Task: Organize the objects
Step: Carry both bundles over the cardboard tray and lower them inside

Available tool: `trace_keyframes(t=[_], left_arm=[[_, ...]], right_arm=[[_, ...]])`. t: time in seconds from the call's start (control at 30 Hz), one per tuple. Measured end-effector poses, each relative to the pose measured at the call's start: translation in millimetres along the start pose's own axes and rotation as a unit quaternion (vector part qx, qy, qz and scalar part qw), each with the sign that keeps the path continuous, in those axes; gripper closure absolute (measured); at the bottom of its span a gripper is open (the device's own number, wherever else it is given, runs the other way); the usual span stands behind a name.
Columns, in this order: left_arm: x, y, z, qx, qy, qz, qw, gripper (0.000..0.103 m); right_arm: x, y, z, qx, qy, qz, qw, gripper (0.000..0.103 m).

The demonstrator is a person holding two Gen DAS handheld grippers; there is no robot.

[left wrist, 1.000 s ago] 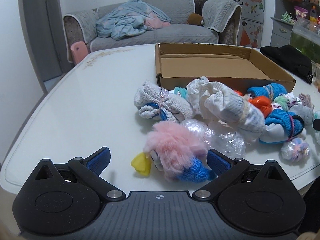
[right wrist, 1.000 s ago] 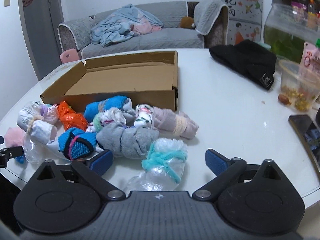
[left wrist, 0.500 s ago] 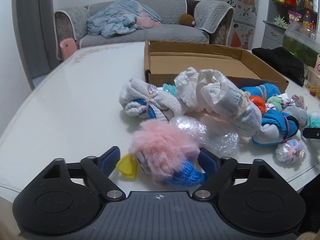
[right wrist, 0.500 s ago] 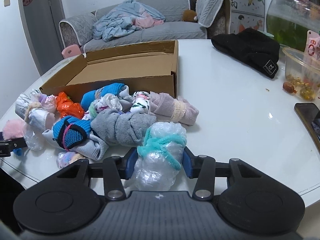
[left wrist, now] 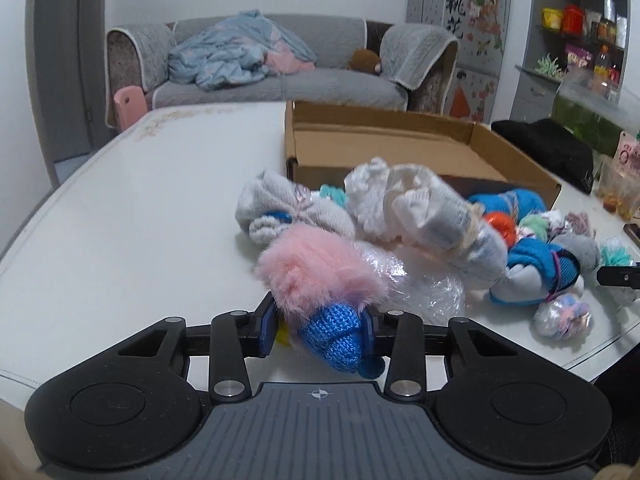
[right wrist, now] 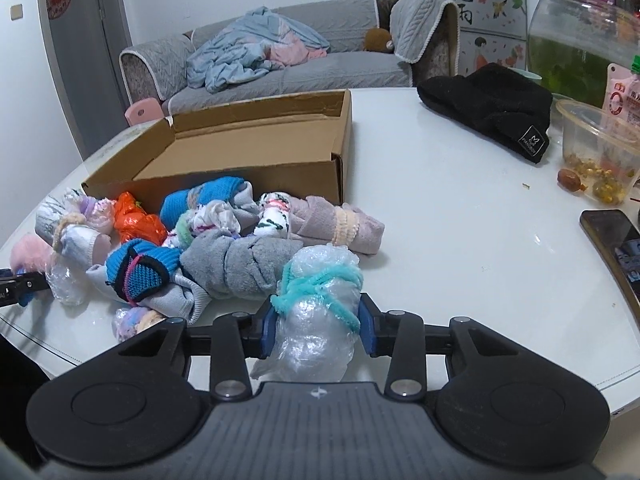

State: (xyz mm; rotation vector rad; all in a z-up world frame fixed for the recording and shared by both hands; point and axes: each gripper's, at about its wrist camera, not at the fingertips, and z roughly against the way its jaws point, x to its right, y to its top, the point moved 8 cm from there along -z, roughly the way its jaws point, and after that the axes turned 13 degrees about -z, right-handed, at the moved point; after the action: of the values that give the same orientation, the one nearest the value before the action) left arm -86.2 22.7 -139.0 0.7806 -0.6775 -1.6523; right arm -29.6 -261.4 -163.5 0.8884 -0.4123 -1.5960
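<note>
My left gripper point(left wrist: 320, 330) is shut on a pink fluffy bundle with a blue knit end point(left wrist: 320, 280), held just above the white table. My right gripper point(right wrist: 318, 330) is shut on a clear plastic bundle tied with teal yarn point(right wrist: 316, 312). An open, empty cardboard box point(left wrist: 384, 148) lies behind a pile of rolled socks and bundles point(left wrist: 424, 212). The box point(right wrist: 248, 144) and the pile point(right wrist: 224, 240) also show in the right wrist view, ahead and to the left.
A black knit hat point(right wrist: 488, 104), a plastic tub of snacks point(right wrist: 600, 152) and a phone point(right wrist: 616, 248) lie on the table's right side. A fishbowl point(right wrist: 576, 40) stands behind them. A grey sofa point(left wrist: 272, 64) is beyond the table.
Both grippers have closed from open: the left onto the pink fluffy bundle, the right onto the plastic bundle. The pink bundle has lifted slightly and tilted.
</note>
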Motion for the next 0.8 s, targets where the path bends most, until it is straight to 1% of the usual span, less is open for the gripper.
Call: trace_keyframes(t=[0.1, 0.27, 0.4, 0.53, 0.63, 0.8], left_arm=[[-2.5, 1.7, 4.6, 0.004, 0.012, -0.009, 0.9999, 0.058], [-10.1, 2.0, 13.7, 0.013, 0.022, -0.006, 0.9996, 0.058], [-18.9, 11.3, 22.0, 0.028, 0.036, -0.013, 0.9989, 0.058], [-33.4, 28.0, 25.8, 0.042, 0.049, -0.017, 0.9978, 0.058], [-38.5, 42.1, 28.1, 0.055, 0.053, -0.027, 0.9967, 0.058], [-45.0, 79.7, 27.7, 0.076, 0.052, -0.048, 0.9945, 0.058]], right_arm=[[3.5, 3.3, 4.3, 0.005, 0.002, -0.007, 1.0, 0.067], [10.1, 11.0, 15.0, 0.021, -0.003, -0.008, 1.0, 0.067], [14.1, 26.0, 23.6, 0.042, -0.006, -0.006, 0.999, 0.067], [16.2, 42.8, 27.9, 0.058, -0.005, -0.007, 0.998, 0.067], [13.9, 55.9, 28.2, 0.068, -0.005, 0.005, 0.998, 0.067], [-4.5, 88.6, 23.3, 0.076, 0.018, 0.022, 0.997, 0.066]])
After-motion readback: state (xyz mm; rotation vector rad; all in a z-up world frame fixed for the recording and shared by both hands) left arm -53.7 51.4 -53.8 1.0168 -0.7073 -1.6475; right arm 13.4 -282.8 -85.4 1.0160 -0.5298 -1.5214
